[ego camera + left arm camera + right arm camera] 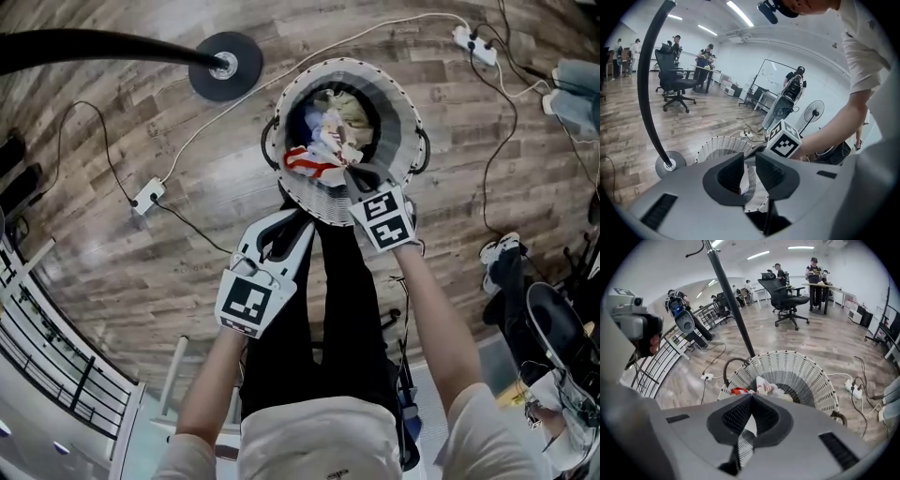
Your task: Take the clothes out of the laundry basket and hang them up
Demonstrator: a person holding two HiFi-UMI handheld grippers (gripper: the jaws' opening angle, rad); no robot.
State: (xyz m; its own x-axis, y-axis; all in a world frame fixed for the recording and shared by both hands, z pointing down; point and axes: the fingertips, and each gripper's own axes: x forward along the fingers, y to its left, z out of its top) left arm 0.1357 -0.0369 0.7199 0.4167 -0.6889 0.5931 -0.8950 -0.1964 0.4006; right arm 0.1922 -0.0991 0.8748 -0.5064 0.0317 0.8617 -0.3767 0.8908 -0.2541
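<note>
Head view: person's pale shirt (319,436) is nearest, cut off at 6 o'clock. L gripper (289,220) hangs over dark trousers (347,309), short of the laundry basket (405,117). R gripper (352,174) sits at the basket's 5 o'clock rim, tips in a red-white garment (314,161); rest of the pile is hard to sort.
L gripper view: jaws partway apart, only basket weave shows thru the gap.
R gripper view: jaws pinched on thin cloth, garment mostly hidden behind them.
</note>
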